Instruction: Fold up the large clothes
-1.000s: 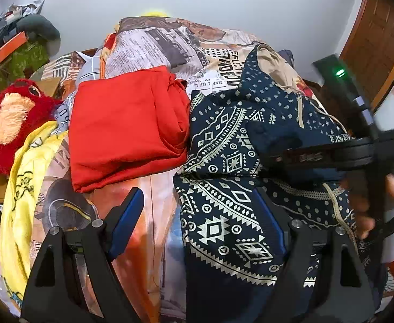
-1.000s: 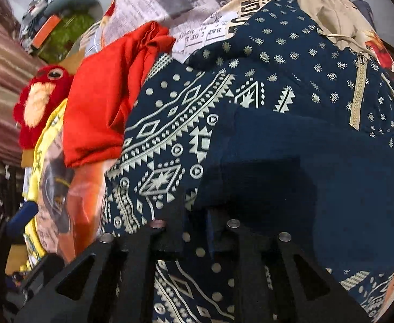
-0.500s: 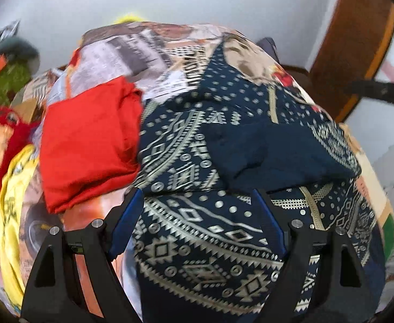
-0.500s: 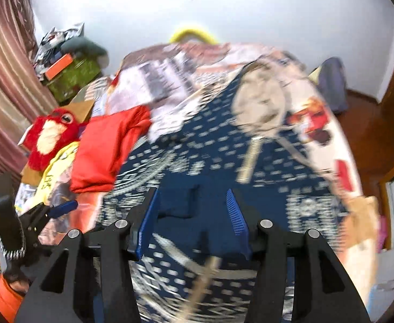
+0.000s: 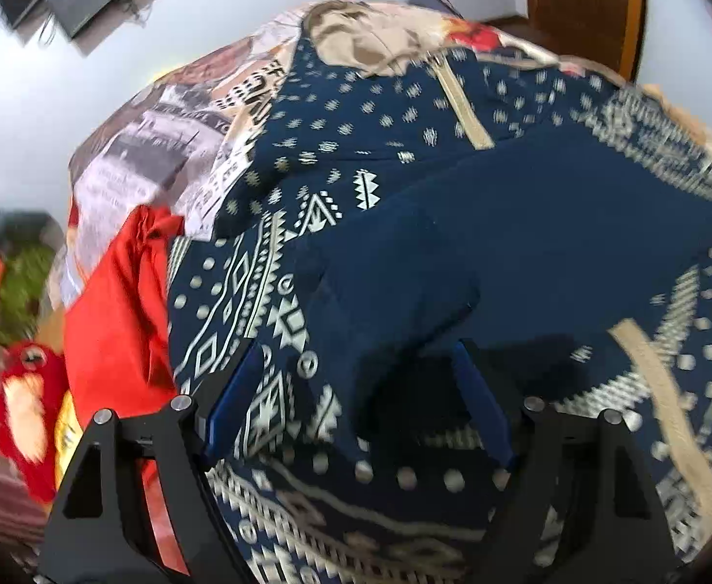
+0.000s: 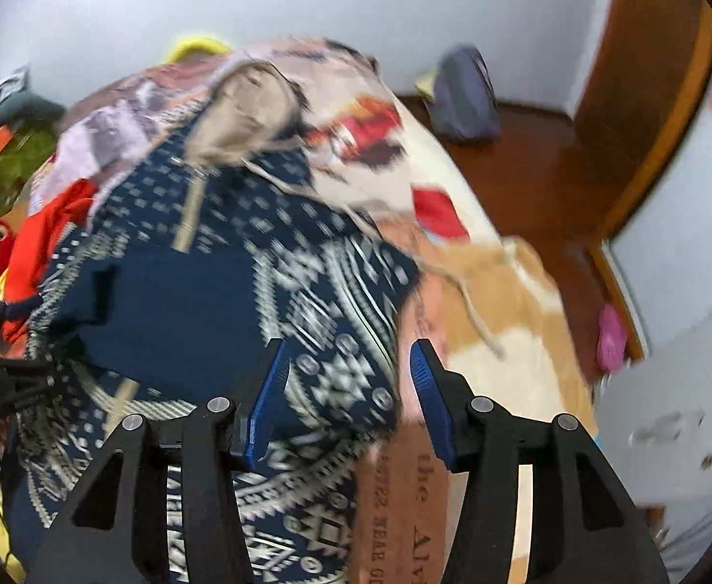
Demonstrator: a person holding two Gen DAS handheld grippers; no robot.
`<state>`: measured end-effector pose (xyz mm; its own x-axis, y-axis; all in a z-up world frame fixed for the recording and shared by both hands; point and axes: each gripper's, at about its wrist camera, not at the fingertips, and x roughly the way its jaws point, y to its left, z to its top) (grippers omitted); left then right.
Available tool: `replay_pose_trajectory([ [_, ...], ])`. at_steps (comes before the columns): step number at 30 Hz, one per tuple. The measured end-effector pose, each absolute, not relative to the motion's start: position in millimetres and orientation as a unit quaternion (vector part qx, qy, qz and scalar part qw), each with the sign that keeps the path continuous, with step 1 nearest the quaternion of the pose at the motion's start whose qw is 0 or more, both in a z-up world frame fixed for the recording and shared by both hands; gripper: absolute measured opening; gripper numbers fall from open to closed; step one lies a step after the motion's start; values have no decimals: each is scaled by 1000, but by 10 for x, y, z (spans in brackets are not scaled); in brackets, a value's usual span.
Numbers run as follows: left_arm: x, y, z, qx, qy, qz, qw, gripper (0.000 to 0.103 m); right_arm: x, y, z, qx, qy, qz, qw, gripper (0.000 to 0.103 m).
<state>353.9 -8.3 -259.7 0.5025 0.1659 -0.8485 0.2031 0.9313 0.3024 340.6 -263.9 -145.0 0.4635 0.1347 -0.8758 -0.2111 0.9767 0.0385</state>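
Right gripper released, backed off hoodie; both grippers spread, left gripper over it.

bedsheet | reads "the Alv…"; other print illegible

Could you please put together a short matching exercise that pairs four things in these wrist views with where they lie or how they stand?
Things:
1. patterned navy hoodie
2. red garment
3. red plush toy
4. right gripper

Places or states:
A. open, over the hoodie's right edge
B. at the far left, beyond the red garment
C. folded, just left of the hoodie
D. spread across the middle of the bed

Pairs: 1-D, 2-C, 3-B, 4-A
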Motion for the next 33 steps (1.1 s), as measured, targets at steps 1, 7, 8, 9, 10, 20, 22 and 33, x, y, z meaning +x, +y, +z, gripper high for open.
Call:
replay_pose_trajectory([
  [1, 3573, -89, -2638, 185, 502, -13, 845, 80, 3414, -2688, -1529, -25, 517, 98, 850, 48],
  [7, 3760, 155, -2653, 81, 510, -33, 855, 66, 3386, -2943, -1857, 21, 550, 85, 830, 48],
  [8, 3791, 246, -2645, 43, 518, -47, 853, 59, 3366, -2961, -1879, 25, 553, 85, 828, 48],
  [9, 3801, 303, -2635, 20, 519, -53, 853, 59, 3361, -2976, -1897, 29, 556, 84, 826, 48],
  [10, 3807, 421, -2605, -21, 517, -63, 853, 58, 3361, -2983, -1915, 33, 559, 84, 824, 48],
  [20, 3598, 1130, -2585, -230, 502, -86, 829, 23, 3321, -2952, -1895, 49, 557, 92, 824, 48],
  [22, 3618, 1082, -2548, -206, 507, -76, 834, 15, 3305, -2910, -1891, 49, 557, 95, 824, 48],
  [33, 3530, 959, -1518, -154, 399, -111, 897, 12, 3272, -2770, -1635, 38, 534, 89, 840, 48],
])
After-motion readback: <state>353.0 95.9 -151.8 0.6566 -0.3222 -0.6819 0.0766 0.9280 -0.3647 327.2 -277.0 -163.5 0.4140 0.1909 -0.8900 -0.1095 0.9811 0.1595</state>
